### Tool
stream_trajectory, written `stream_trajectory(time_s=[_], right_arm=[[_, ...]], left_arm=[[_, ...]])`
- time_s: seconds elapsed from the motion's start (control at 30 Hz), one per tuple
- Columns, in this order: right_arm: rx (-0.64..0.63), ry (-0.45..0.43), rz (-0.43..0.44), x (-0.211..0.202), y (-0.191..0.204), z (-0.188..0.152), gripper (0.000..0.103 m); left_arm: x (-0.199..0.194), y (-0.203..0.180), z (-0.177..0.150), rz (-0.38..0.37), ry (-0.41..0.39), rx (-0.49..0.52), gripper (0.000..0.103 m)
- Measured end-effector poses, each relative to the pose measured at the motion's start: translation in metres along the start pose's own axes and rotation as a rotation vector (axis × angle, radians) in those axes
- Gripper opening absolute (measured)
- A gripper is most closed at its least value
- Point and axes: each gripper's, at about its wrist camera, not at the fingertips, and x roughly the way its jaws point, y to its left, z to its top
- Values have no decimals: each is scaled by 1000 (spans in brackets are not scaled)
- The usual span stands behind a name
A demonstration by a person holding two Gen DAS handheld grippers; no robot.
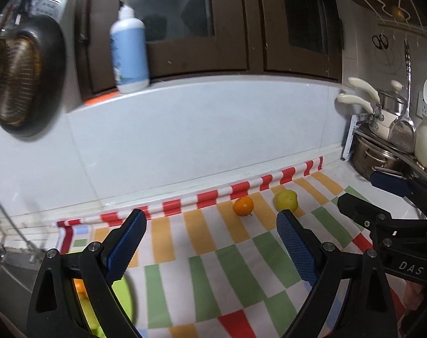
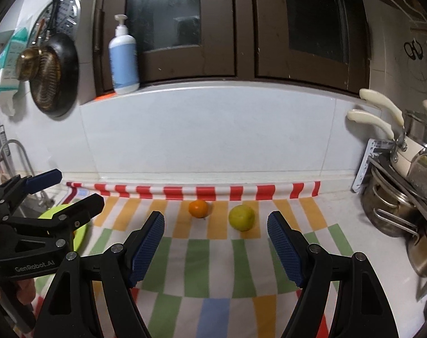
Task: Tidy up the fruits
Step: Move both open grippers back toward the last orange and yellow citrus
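Fruit ahead: we hold the left gripper and right gripper with jaws released, empty; orange and lemon look firm, roll-prone, so grip across their middles.

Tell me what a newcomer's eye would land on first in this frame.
The bright checked cloth covering the counter, with an orange and a yellow-green fruit side by side near its rolled red-striped back edge. Next, both tools, left and right, open and empty short of the fruit, and a lime-green plate at the cloth's left.
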Motion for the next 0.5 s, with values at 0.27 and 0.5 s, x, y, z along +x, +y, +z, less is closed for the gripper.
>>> stream_trajectory(time_s=[0.27,0.5], right_arm=[[23,51,-8,50,-20,-3,76],[47,116,-10,101,-36,-12,76]], left_arm=[[56,-8,2,-26,32,8,94],[112,-12,-1,-62,87,14,94]])
